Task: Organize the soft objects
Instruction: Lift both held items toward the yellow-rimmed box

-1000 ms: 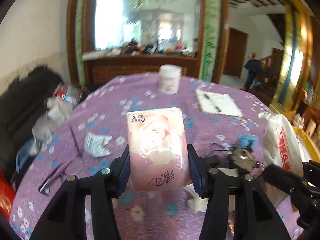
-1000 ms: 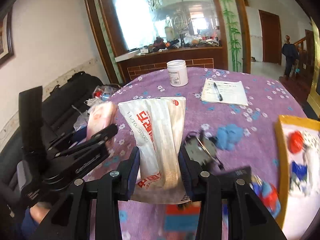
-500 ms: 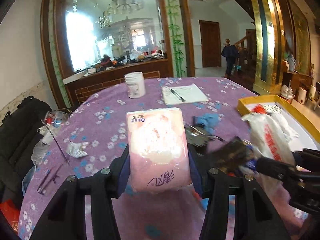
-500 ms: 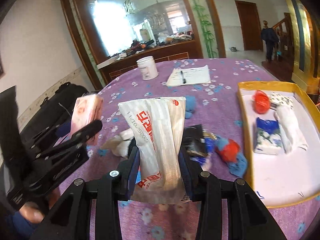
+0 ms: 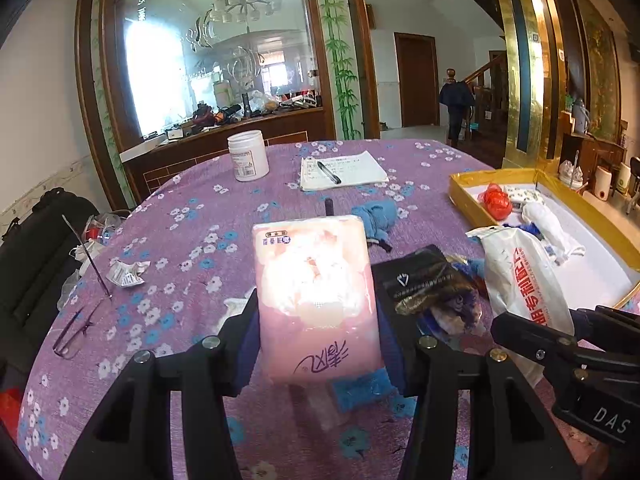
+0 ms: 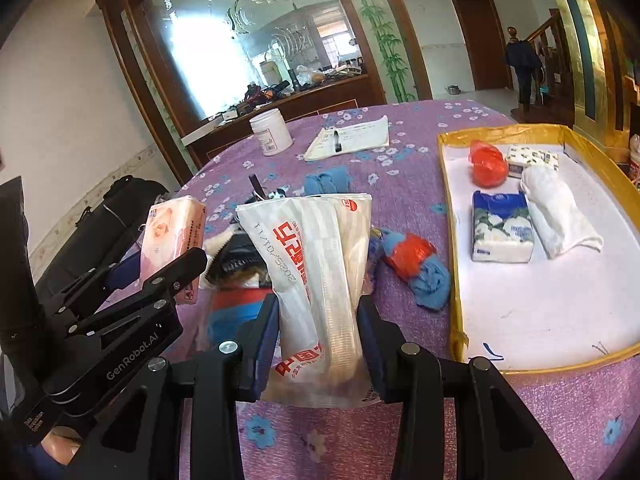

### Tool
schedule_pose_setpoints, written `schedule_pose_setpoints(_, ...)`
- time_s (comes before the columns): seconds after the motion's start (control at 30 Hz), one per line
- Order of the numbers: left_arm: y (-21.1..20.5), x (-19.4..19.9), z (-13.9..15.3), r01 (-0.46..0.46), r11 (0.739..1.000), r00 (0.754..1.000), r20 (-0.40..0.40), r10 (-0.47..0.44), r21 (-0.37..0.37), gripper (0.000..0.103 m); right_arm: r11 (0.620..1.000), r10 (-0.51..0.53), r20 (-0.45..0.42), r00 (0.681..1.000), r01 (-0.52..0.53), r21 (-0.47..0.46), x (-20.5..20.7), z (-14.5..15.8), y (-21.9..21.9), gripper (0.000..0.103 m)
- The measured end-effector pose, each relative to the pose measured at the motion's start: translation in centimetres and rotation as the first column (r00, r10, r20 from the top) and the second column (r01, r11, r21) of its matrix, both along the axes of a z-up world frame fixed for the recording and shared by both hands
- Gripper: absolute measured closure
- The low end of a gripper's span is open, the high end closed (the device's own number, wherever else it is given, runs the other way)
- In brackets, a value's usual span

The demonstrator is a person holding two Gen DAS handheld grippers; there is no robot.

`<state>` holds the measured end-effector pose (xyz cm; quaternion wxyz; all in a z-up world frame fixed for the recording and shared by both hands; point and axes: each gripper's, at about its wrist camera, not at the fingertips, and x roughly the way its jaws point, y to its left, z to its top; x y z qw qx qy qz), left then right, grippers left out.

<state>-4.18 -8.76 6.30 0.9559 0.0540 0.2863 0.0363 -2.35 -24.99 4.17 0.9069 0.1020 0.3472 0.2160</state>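
Both packs are in carry: my left gripper (image 5: 316, 344) clamps the pink tissue pack (image 5: 316, 296), my right gripper (image 6: 318, 340) clamps the white bag (image 6: 316, 264). Next I must bring them over the yellow tray (image 6: 452, 240) and release inside.

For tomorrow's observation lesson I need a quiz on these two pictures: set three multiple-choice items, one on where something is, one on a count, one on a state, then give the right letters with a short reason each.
1. Where does the pen lie?
A. on the notepad
B. in the tray
C. on the jar lid

2. How many red items lie inside the gold-rimmed tray?
A. none
B. one
C. three

3. What is the state of the left claw?
A. open and empty
B. shut on a blue sock
C. shut on the pink tissue pack

Answers:
1 A, the pen rests across the white pages.
2 B, only the red bag is in there.
3 C, both pads press the pack's sides.
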Motion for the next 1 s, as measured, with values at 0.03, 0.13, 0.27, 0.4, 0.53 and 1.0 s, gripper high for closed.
schedule_pose_setpoints(0.03, -0.09, 0.17, -0.22, 0.001, 1.0, 1.0, -0.008, -0.001, 0.002, 0.052, 1.0, 0.003, -0.011, 1.0, -0.003, 0.007, 0.13, -0.26, -0.01, 0.06)
schedule_pose_setpoints(0.13, -0.01, 0.66, -0.75, 0.002, 1.0, 0.999, -0.033, -0.002, -0.004, 0.052, 0.999, 0.021, 0.012, 1.0, -0.021, 0.024, 0.16, -0.06, 0.02, 0.06)
schedule_pose_setpoints(0.27, 0.23, 0.87, -0.92, 0.003, 1.0, 0.999, -0.045, -0.003, -0.018, 0.052, 0.999, 0.034, -0.007, 0.999, -0.034, 0.032, 0.52, -0.33, 0.18, 0.06)
schedule_pose_setpoints(0.4, 0.25, 0.87, -0.95, 0.005, 1.0, 0.999, -0.044, -0.006, -0.016, 0.052, 0.999, 0.036, -0.008, 0.999, -0.035, 0.035, 0.63, -0.39, 0.23, 0.06)
schedule_pose_setpoints(0.53, 0.2, 0.85, -0.99, 0.006, 1.0, 0.999, -0.042, -0.007, -0.015, 0.052, 0.999, 0.032, -0.011, 0.999, -0.032, 0.035, 0.71, -0.53, 0.27, 0.06)
schedule_pose_setpoints(1.0, -0.22, 0.75, -0.72, 0.029, 1.0, 0.999, -0.025, -0.029, -0.002, 0.051, 0.999, -0.041, -0.028, 0.999, 0.04, -0.026, 0.99, -0.81, 0.34, 0.06)
